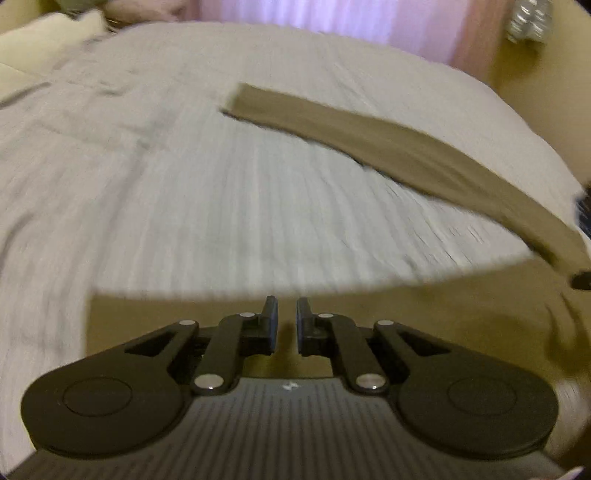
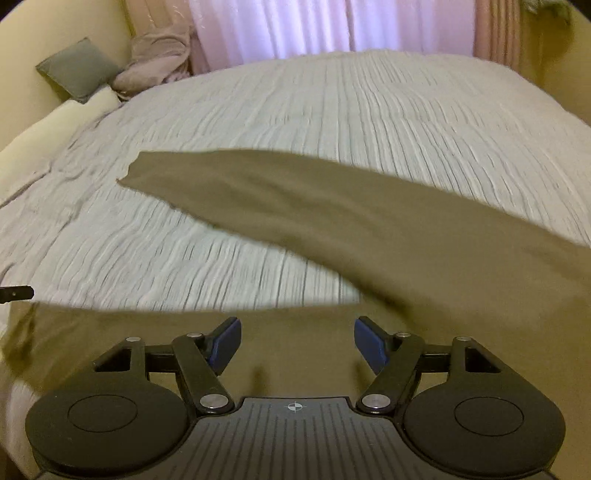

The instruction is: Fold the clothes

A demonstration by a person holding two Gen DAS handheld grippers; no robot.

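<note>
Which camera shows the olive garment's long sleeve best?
The right wrist view: the olive garment's sleeve fills the middle, cuff end visible on the bedspread. The left wrist view shows the sleeve thinner, blurred, off to the right.

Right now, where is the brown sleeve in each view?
Left wrist view: the brown sleeve crosses the upper right, cuff towards centre.
Right wrist view: the sleeve crosses the middle, cuff at left.
Shared landmark: the pink curtain behind the bed.
</note>
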